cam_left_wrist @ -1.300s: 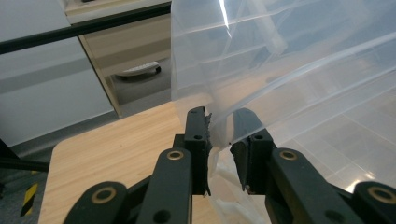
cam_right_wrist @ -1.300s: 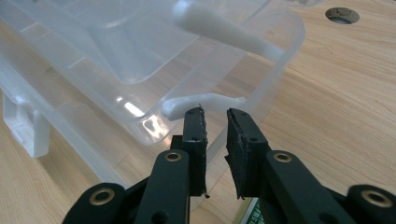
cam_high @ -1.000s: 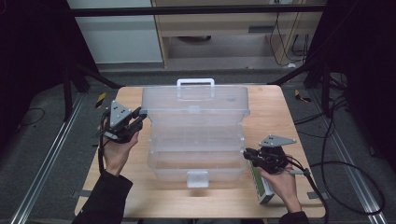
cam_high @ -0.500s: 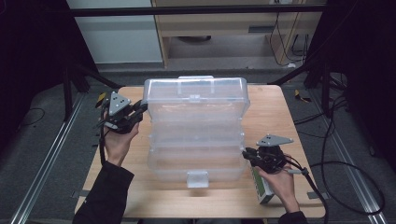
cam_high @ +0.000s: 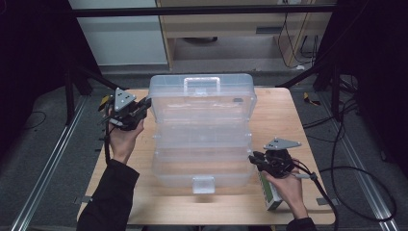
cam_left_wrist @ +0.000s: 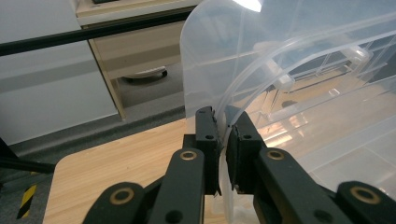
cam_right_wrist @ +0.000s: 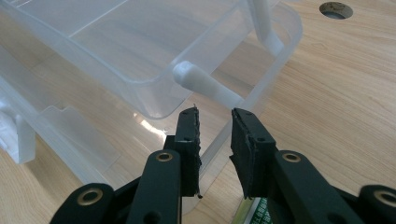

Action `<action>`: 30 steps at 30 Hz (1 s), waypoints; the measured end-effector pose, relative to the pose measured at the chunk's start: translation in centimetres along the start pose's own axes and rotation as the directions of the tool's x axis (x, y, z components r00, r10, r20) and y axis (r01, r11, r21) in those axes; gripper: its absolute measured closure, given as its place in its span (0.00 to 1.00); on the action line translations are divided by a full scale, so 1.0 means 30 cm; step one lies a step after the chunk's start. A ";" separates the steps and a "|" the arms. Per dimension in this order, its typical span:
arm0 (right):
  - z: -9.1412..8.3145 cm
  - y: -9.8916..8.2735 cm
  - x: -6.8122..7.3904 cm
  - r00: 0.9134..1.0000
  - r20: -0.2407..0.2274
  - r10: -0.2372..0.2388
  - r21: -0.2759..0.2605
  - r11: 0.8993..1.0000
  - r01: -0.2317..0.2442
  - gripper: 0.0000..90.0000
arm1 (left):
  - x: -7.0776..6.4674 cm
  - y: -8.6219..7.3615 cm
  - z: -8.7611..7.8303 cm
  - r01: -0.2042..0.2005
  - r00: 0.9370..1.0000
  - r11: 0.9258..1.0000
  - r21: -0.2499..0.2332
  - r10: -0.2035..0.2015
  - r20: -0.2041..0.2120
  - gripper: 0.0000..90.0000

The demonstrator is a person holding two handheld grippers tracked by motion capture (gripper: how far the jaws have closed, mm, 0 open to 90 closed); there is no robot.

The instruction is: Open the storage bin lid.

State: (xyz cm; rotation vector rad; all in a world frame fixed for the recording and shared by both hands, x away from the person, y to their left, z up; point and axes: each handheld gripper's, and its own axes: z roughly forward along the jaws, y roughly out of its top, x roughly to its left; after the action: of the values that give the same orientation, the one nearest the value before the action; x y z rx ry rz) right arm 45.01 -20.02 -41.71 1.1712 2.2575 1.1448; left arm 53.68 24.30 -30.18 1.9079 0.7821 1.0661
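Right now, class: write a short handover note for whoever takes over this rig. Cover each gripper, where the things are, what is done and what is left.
Left gripper: jaws have just been closing, now pinched on the lid edge of the clear tiered box, at its left far corner.
Right gripper: jaws have just been opening, nothing between them, beside the box's near right corner.
Green-and-white carton: on the table under the right hand.
Done: lid swung partway over the trays.
Left: probably lowering it fully and latching.
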 end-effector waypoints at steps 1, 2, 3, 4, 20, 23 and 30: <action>0.001 0.000 -0.001 1.000 0.001 -0.003 0.000 1.000 0.003 0.80 | 0.002 0.002 0.003 -0.001 1.000 1.000 0.000 0.001 0.002 0.93; 0.001 0.000 -0.002 1.000 -0.001 -0.004 0.000 1.000 0.004 0.80 | 0.005 0.005 0.007 -0.007 1.000 1.000 0.006 0.007 -0.002 0.94; 0.002 0.000 -0.001 1.000 0.000 -0.004 0.000 1.000 0.004 0.80 | 0.008 0.008 0.012 -0.005 1.000 1.000 0.008 0.005 0.001 0.94; 0.002 0.000 -0.002 1.000 0.001 -0.006 -0.001 1.000 0.006 0.80 | 0.010 0.011 0.016 -0.007 1.000 1.000 0.011 0.007 0.000 0.94; 0.003 0.000 -0.004 1.000 -0.005 -0.001 0.001 1.000 0.001 0.80 | 0.041 0.033 0.076 0.016 1.000 0.999 0.030 -0.016 0.002 0.95; 0.003 0.001 -0.004 1.000 -0.006 -0.001 0.001 1.000 0.001 0.80 | 0.098 0.049 0.094 -0.182 0.981 0.983 0.027 0.180 0.070 0.95; 0.003 0.001 -0.006 1.000 -0.007 -0.003 0.003 1.000 0.003 0.80 | 0.037 0.030 0.105 0.113 0.993 0.993 0.023 -0.112 -0.039 0.95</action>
State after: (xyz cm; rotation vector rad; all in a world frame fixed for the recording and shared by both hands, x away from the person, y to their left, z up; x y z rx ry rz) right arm 45.17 -20.10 -41.75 1.1666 2.2658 1.1473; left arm 57.08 23.66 -30.01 1.8462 0.9175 1.0291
